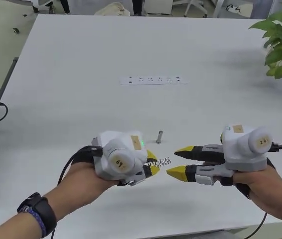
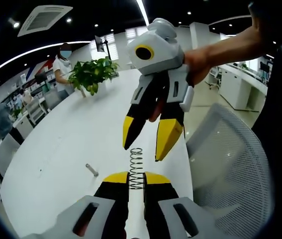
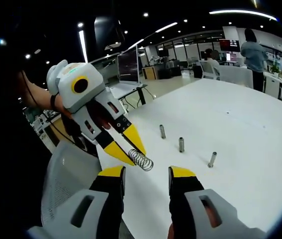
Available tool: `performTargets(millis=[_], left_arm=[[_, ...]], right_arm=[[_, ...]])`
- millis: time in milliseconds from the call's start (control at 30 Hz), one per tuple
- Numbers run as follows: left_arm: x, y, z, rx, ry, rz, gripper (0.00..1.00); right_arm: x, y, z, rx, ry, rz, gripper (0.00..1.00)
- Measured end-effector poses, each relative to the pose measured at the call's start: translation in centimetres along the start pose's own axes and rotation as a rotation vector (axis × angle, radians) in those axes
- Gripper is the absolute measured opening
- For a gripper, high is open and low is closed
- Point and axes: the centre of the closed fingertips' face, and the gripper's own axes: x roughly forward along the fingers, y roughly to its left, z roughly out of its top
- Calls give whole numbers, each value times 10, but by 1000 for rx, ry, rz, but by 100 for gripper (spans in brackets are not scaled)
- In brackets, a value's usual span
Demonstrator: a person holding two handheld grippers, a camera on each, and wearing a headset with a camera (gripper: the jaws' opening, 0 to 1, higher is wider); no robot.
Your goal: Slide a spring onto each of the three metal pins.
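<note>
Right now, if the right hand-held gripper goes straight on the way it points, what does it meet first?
The right hand-held gripper would likely first meet the free end of the small coiled metal spring held out by the left hand-held gripper; that gripper's yellow tips lie just behind.

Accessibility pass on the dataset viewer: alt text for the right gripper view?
The left gripper holds a small coiled metal spring in its yellow-tipped jaws, just ahead of the open jaws of the right gripper. Beyond, three short metal pins stand apart on a white table.
</note>
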Motion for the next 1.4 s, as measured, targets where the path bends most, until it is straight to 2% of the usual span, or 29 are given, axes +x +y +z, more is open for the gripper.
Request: performTargets(millis=[100, 333, 500, 600, 933, 1100, 1267, 1400], left_arm=[[-1, -3, 3, 30, 1, -11, 3], [-2, -10, 8, 82, -1, -38, 3], [-1, -15, 6, 105, 10, -54, 2], [0, -16, 7, 117, 14, -61, 2], [4, -16, 6, 81, 2, -60, 3], [7, -18, -1, 67, 19, -62, 4], [9, -19, 0, 37, 5, -64, 3], [10, -19, 3, 39, 0, -62, 2]], right_arm=[[2, 5, -2, -14, 16, 29, 30], [2, 15, 0, -21, 4, 79, 17], [0, 17, 4, -11, -17, 97, 10], [0, 19, 2, -17, -4, 104, 9], [0, 18, 2, -30, 1, 79, 9], [-2, 18, 3, -32, -3, 72, 8], [-2, 20, 3, -51, 10, 67, 9], [-3, 20, 8, -70, 16, 58, 9]])
